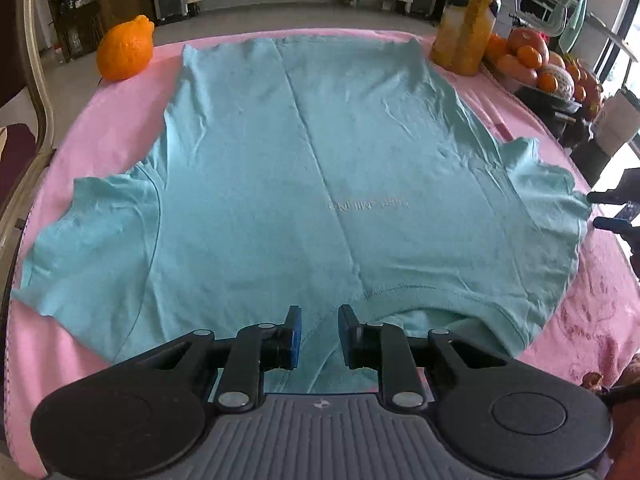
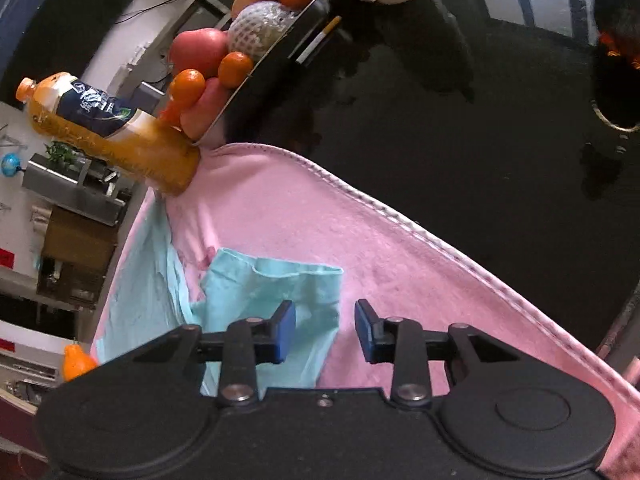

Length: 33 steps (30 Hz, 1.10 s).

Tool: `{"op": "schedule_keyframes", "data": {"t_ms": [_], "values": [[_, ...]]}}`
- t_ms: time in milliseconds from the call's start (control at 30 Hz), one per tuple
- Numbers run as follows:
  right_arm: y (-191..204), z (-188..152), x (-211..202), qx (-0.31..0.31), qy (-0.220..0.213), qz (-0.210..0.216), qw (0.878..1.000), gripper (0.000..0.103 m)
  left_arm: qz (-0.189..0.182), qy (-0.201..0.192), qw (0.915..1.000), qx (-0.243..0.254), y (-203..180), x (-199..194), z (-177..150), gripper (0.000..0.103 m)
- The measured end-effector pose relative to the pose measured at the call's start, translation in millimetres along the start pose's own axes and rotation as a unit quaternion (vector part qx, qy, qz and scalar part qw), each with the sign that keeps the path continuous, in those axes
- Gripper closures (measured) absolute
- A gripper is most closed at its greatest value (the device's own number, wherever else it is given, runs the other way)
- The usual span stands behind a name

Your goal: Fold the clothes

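Note:
A light teal T-shirt [image 1: 304,168] lies spread flat on a pink cloth [image 1: 116,128], collar nearest me, hem at the far side. My left gripper [image 1: 319,316] is open, hovering just over the collar edge with nothing between its blue pads. My right gripper [image 2: 325,312] is open over the edge of the shirt's right sleeve [image 2: 276,280], its left pad above the sleeve, its right pad above the pink cloth [image 2: 392,248]. The right gripper's fingers [image 1: 608,210] show at the far right of the left wrist view, beside the sleeve.
An orange citrus fruit [image 1: 126,54] sits at the cloth's far left corner. A juice bottle [image 1: 466,28] and a tray of fruit [image 1: 536,64] stand at the far right; they also show in the right wrist view, bottle [image 2: 108,128] and tray [image 2: 276,56]. A chair frame [image 1: 34,92] stands left.

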State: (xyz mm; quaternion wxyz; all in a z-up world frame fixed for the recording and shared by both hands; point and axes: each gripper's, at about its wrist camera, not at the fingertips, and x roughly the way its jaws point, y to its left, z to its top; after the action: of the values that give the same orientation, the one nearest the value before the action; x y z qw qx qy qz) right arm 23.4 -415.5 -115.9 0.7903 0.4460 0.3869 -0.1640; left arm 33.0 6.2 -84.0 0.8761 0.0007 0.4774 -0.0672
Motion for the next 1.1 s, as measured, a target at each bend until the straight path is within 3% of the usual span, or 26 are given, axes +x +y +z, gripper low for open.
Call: {"op": "schedule_keyframes", "data": {"t_ms": [100, 133, 167, 400, 500, 567, 633, 767, 867, 900, 933, 1000, 1033, 1100], "values": [[9, -1, 7, -0.034, -0.029, -0.016, 0.999, 0.073, 0.001, 0.000, 1.0000, -0.003, 2, 1, 0, 0.083], [11, -2, 10, -0.044, -0.034, -0.017, 0.998, 0.089, 0.003, 0.001, 1.0000, -0.003, 2, 1, 0, 0.083], [14, -3, 15, -0.059, -0.032, -0.022, 0.998, 0.098, 0.005, 0.001, 1.0000, -0.002, 2, 2, -1, 0.083], [35, -10, -8, -0.099, -0.091, -0.002, 0.991, 0.099, 0.026, -0.004, 0.9997, 0.001, 9, 0, -5, 0.083], [60, -27, -15, -0.163, -0.103, 0.017, 0.981, 0.099, 0.037, -0.015, 0.9992, 0.006, 9, -3, -6, 0.083], [81, -45, -21, -0.223, -0.107, 0.033, 0.968, 0.099, 0.045, -0.020, 0.9987, 0.008, 10, -5, -7, 0.083], [107, -71, -28, -0.313, -0.115, 0.048, 0.941, 0.099, 0.048, -0.021, 0.9986, 0.006, 12, -6, -8, 0.083], [143, -144, -34, -0.516, -0.120, 0.057, 0.846, 0.099, 0.055, -0.021, 0.9983, 0.001, 15, -6, -9, 0.083], [148, -188, -21, -0.612, -0.074, 0.058, 0.785, 0.099, 0.058, -0.018, 0.9982, -0.002, 17, -4, -10, 0.083], [148, -198, -16, -0.634, -0.052, 0.059, 0.769, 0.098, 0.058, -0.017, 0.9982, -0.003, 17, -3, -10, 0.083], [148, -203, -10, -0.645, -0.023, 0.060, 0.761, 0.095, 0.058, -0.017, 0.9982, -0.003, 17, -3, -10, 0.083], [146, -197, -8, -0.636, 0.017, 0.068, 0.768, 0.095, 0.059, -0.016, 0.9981, -0.003, 17, -2, -10, 0.083], [144, -186, -11, -0.613, 0.029, 0.081, 0.786, 0.092, 0.059, -0.016, 0.9981, -0.004, 17, -2, -9, 0.083], [138, -149, -25, -0.527, 0.017, 0.111, 0.842, 0.087, 0.058, -0.017, 0.9981, -0.005, 18, -2, -9, 0.083]]}}
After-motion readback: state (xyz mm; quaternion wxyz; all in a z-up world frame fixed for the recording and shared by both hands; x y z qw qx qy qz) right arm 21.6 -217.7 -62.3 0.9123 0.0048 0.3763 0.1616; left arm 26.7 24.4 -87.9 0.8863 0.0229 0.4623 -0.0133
